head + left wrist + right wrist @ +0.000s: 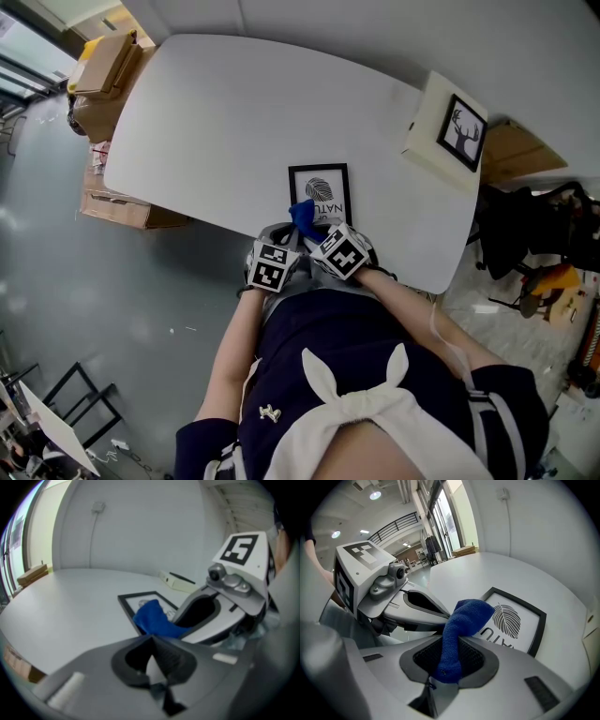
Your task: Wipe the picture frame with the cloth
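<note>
Cardboard boxes (105,67) are stacked off the table's left end, on the floor (56,281). The white table (216,122) fills the middle of the head view, and the person's arms reach its near edge.

The left gripper (152,657) hangs at that edge, just left of the frame. Its jaws are pressed together with nothing between them. It sits close beside the right gripper, and their marker cubes are nearly side by side in the head view.

The frame (320,192) lies flat on the table near the near edge, straight ahead of both grippers. It has a black border around a white print with a dark leaf and large letters.

The cloth (464,620) is blue. It rises out of the jaws and bends over at the top, and its free end hangs over the near left part of the frame. From the left gripper view the cloth seems to rest on the print, though I cannot be sure it touches.

The right gripper (450,660) has its jaws clamped on the lower end of the cloth and points toward the frame.

Farther right, a cream block with a deer picture (450,131) sits at the table's far right corner, well apart from the frame. A black chair (511,234) stands beyond that end.
</note>
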`<state>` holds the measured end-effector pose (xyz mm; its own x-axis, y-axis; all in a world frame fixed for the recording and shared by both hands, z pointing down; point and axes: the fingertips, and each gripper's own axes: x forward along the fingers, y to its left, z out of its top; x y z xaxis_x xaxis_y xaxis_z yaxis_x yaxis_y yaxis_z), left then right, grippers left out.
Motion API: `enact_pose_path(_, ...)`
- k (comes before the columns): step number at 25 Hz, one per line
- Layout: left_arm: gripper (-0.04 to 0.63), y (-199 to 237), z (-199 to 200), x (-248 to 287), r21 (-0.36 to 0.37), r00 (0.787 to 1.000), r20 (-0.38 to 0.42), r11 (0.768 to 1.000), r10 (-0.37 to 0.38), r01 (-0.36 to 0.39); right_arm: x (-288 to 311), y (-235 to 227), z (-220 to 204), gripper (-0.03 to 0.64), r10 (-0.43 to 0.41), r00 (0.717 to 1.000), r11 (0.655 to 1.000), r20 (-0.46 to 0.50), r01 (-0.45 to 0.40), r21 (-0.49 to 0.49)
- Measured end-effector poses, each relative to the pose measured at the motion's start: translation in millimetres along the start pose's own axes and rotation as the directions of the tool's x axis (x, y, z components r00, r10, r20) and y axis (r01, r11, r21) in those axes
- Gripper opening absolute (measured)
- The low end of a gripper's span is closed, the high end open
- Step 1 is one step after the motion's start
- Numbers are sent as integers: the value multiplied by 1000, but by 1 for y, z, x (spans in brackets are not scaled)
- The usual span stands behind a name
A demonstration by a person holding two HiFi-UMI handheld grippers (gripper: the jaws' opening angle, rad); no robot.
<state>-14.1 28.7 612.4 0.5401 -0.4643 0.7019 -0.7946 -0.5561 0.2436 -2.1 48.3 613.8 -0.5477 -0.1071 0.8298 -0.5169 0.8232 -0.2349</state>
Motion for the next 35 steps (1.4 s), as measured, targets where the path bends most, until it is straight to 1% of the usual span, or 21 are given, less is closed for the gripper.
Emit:
enact_pose_path(5, 5, 0, 1, 0, -5, 1000, 2, 1000, 5, -5, -9, -2, -6, 92, -3, 1000, 996, -19, 1, -84)
enact_pose_path(16, 5, 1, -1, 0, -17, 1000, 14, 1000, 10, -9, -22, -19, -25, 94, -24, 999, 996, -34, 21, -91)
enact_pose_path(19, 5, 1, -1, 0, -22, 1000, 16, 1000, 9, -9, -29, -26, -29, 94, -37, 999, 996, -24, 35, -80)
enact_pose_path(25, 5, 2, 1, 0, -20, 1000, 20, 1000, 14, -14, -45, -43, -46, 93, -84, 996, 996, 9, 84, -3)
enact_pose_path(29, 5, 1, 1, 0, -18, 1000, 19, 1000, 13, -13, -54, -48, -49, 94, -113, 992, 993, 55, 112, 23)
enact_pose_path(32, 5, 1, 1, 0, -17, 1000, 22, 1000, 15, -15, -52, -49, -53, 92, -111, 992, 994, 63, 109, 30)
enact_pose_path(35, 5, 1, 0, 0, -19, 1000, 16, 1000, 15, -15, -51, -49, -52, 92, -120, 990, 993, 77, 119, 15)
